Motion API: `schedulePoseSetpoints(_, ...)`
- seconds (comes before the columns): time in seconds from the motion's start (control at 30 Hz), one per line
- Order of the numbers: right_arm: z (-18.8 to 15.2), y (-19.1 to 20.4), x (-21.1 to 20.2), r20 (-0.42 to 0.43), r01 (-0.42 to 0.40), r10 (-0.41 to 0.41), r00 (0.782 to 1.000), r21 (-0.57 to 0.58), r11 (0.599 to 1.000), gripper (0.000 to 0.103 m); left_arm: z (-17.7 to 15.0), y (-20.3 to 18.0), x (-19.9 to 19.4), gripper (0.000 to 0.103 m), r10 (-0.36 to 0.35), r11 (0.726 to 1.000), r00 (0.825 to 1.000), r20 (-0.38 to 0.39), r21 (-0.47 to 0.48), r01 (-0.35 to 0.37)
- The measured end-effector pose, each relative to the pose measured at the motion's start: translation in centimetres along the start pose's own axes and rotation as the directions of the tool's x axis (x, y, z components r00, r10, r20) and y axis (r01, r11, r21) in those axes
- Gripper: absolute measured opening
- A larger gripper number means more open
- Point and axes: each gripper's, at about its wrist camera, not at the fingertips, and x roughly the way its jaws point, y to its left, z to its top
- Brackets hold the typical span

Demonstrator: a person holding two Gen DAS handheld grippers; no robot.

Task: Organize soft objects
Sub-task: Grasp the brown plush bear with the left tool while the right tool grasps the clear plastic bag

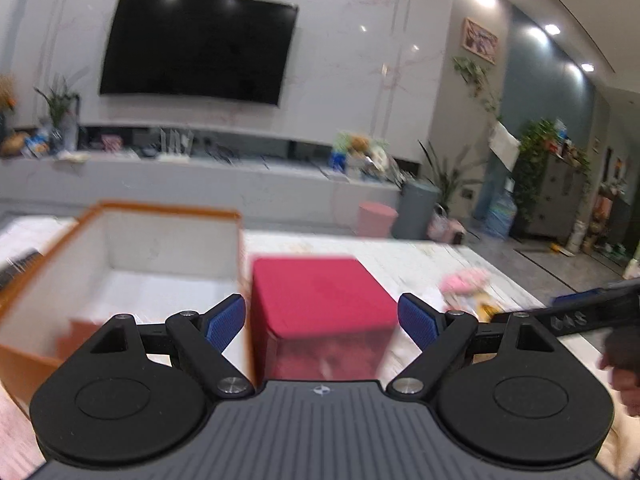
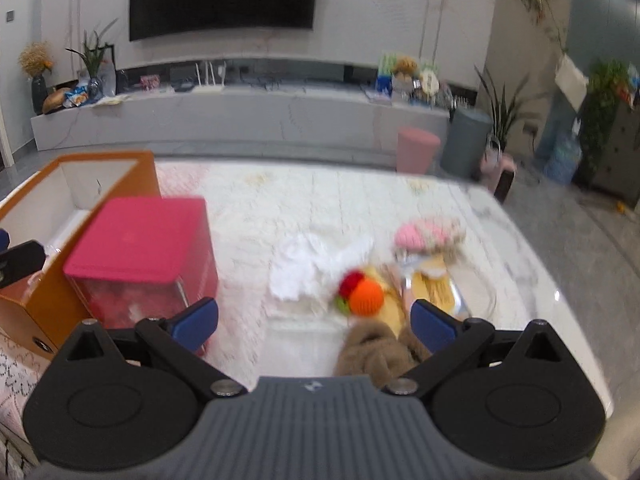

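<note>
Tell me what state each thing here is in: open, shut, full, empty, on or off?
Left gripper: open, holding nothing.
Right gripper: open, holding nothing.
Orange box: open on top, inside looks bare white.
Pink-lidded bin: lid on.
Soft toys: loose in a pile on the table.
TV: screen dark.

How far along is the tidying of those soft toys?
Barely begun, it seems. Done: nothing obvious; the orange box shows only its white lining, though part of its floor is hidden. In hand: nothing, as the left gripper and right gripper are both open. Left: the white cloth, orange ball, pink plush and brown plush lie loose on the table.
</note>
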Motion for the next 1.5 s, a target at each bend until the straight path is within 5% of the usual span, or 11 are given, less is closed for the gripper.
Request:
schedulePoseSetpoints(0.33,-1.9,-2.8,3.6,-0.119,-0.033,0.051,0.992,0.148,0.988,0.100,-4.1,-3.4,2.4,0.101,-0.007,0.982,0.991,-0.132,0.185,0.031)
schedulePoseSetpoints(0.47,-2.7,-3.5,5.3,-0.195,-0.089,0.137,0.971,0.237,0.967,0.100,-5.5,-4.0,2.7,0.101,-0.017,0.973,0.983,-0.183,0.223,0.058)
schedulePoseSetpoints(0.63,-3.8,-1.8,7.3,-0.283,-0.150,0.205,0.937,0.202,0.968,0.100,-6.5,-4.1,2.9,0.101,0.006,0.969,0.977,-0.215,0.244,0.048)
schedulePoseSetpoints(0.77,-4.9,-0.7,9.9,-0.405,-0.088,0.165,0.899,0.202,0.975,0.100,-6.8,-3.9,3.0,0.101,-0.025,0.973,0.966,-0.258,0.217,0.083)
schedulePoseSetpoints(1.0,-5.9,2.2,12.3,-0.439,-0.044,0.058,0.897,0.042,0.998,0.100,-7.0,-4.2,2.6,0.101,-0.008,0.964,0.969,-0.245,0.254,0.072)
schedulePoseSetpoints(1.07,-5.9,2.6,12.0,-0.405,-0.059,0.060,0.912,0.014,0.998,0.091,-6.8,-4.2,2.7,0.101,0.000,0.964,0.970,-0.245,0.258,0.065)
schedulePoseSetpoints(1.2,-5.5,2.2,11.2,-0.347,-0.039,0.046,0.937,0.027,0.999,0.054,-6.6,-3.8,2.8,0.101,0.005,0.967,0.967,-0.254,0.247,0.060)
schedulePoseSetpoints(1.37,-5.4,1.2,10.5,-0.349,-0.048,0.063,0.935,0.051,0.998,0.006,-6.3,-3.5,2.8,0.101,0.010,0.970,0.969,-0.247,0.239,0.051)
schedulePoseSetpoints(1.5,-5.0,0.0,9.4,-0.325,-0.051,0.083,0.942,0.107,0.993,0.001,-6.1,-3.2,2.7,0.101,0.016,0.969,0.970,-0.241,0.243,0.044)
